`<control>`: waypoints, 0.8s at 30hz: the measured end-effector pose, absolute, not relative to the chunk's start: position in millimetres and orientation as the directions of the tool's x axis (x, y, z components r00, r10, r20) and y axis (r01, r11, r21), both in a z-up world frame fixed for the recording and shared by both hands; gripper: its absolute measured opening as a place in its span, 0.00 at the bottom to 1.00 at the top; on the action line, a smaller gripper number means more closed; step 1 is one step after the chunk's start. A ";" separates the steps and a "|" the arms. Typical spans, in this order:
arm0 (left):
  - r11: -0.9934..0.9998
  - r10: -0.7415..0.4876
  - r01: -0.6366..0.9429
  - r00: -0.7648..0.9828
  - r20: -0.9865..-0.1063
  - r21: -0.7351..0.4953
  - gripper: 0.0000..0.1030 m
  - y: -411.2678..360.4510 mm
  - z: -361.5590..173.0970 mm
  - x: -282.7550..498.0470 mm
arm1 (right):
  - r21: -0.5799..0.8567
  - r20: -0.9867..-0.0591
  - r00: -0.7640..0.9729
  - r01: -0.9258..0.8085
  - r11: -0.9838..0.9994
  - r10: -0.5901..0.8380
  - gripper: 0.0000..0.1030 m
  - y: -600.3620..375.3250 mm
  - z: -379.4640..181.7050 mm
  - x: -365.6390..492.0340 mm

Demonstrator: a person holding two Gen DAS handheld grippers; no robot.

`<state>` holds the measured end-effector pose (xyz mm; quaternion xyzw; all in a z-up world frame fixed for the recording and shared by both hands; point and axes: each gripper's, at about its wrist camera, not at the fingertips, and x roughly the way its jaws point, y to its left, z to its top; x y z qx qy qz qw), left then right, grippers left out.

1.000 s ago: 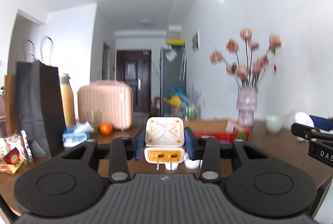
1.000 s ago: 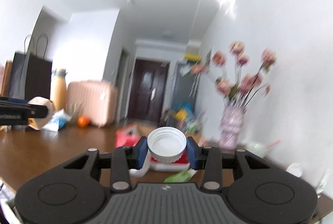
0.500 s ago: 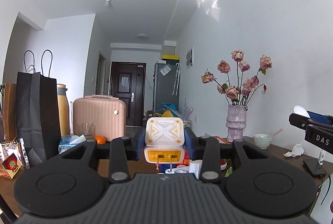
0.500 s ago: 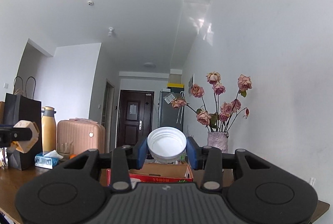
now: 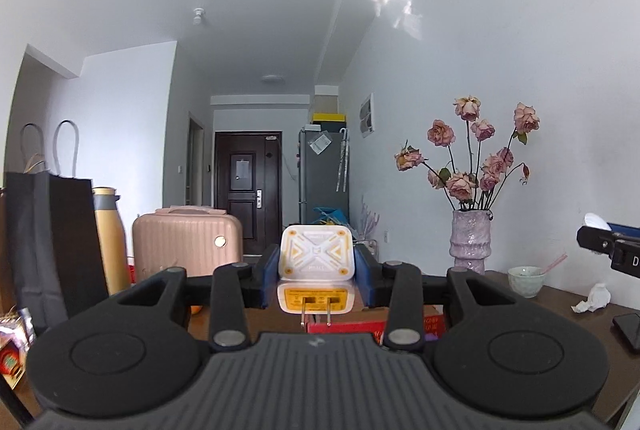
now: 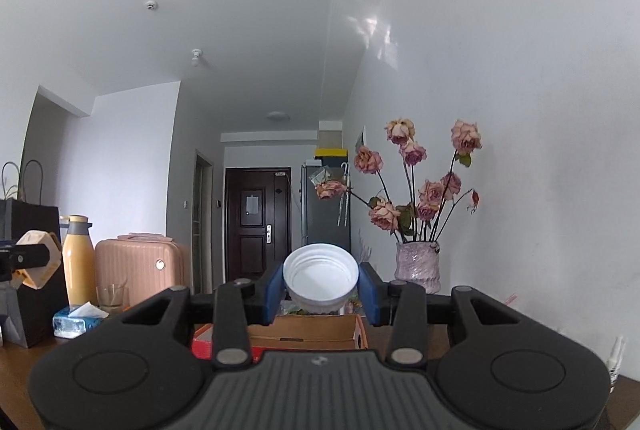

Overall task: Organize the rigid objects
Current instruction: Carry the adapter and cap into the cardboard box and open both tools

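My left gripper (image 5: 317,272) is shut on a white and yellow plug adapter (image 5: 316,258), prongs pointing down, held above the table. My right gripper (image 6: 320,284) is shut on a white screw cap (image 6: 320,276), its open threaded side facing the camera. Both are held level, high over a red cardboard box (image 6: 304,334) with its flaps open, also seen in the left wrist view (image 5: 360,326). The right gripper's tip with the cap shows at the right edge of the left view (image 5: 608,246). The left gripper with the adapter shows at the left edge of the right view (image 6: 32,262).
On the wooden table (image 5: 560,310): a vase of pink roses (image 5: 470,242), a small bowl (image 5: 525,280), crumpled tissue (image 5: 594,298), a phone (image 5: 628,326), a pink case (image 5: 188,242), a yellow bottle (image 5: 108,238), a black paper bag (image 5: 52,242), a tissue pack (image 6: 74,322), a glass (image 6: 112,296).
Both grippers have risen and tilted up, so the table and box sank low in view. Each has kept its hold on its object.
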<state>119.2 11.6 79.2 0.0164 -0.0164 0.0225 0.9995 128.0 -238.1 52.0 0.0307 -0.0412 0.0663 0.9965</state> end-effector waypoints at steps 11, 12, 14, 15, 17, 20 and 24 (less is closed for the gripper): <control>0.998 0.006 -0.003 0.999 -0.040 0.069 0.38 15.0 113.6 269.7 | 0.126 -0.041 0.978 -0.196 0.972 0.203 0.38 -257.2 85.7 276.1; 0.997 -0.004 0.009 0.998 -0.063 0.071 0.38 15.7 116.1 290.4 | 0.120 -0.052 0.977 -0.200 0.972 0.208 0.38 -257.6 89.7 293.0; 0.998 -0.028 0.035 0.992 -0.121 0.058 0.38 19.5 118.9 336.0 | 0.110 -0.083 0.969 -0.222 0.969 0.231 0.38 -257.2 97.6 330.5; 0.997 -0.045 0.054 0.986 -0.160 0.055 0.38 21.5 119.0 360.4 | 0.112 -0.102 0.966 -0.228 0.967 0.239 0.38 -256.3 101.5 350.6; 0.996 -0.078 0.088 0.963 -0.256 0.028 0.38 26.1 114.2 414.8 | 0.125 -0.165 0.950 -0.246 0.961 0.264 0.38 -254.2 105.5 398.0; 0.994 -0.101 0.111 0.899 -0.425 0.000 0.38 29.1 91.8 500.5 | 0.158 -0.312 0.892 -0.289 0.944 0.326 0.38 -245.3 98.5 477.4; 0.990 -0.129 0.138 0.765 -0.631 -0.035 0.38 30.3 46.6 597.0 | 0.154 -0.538 0.780 -0.283 0.947 0.320 0.38 -222.4 63.1 582.4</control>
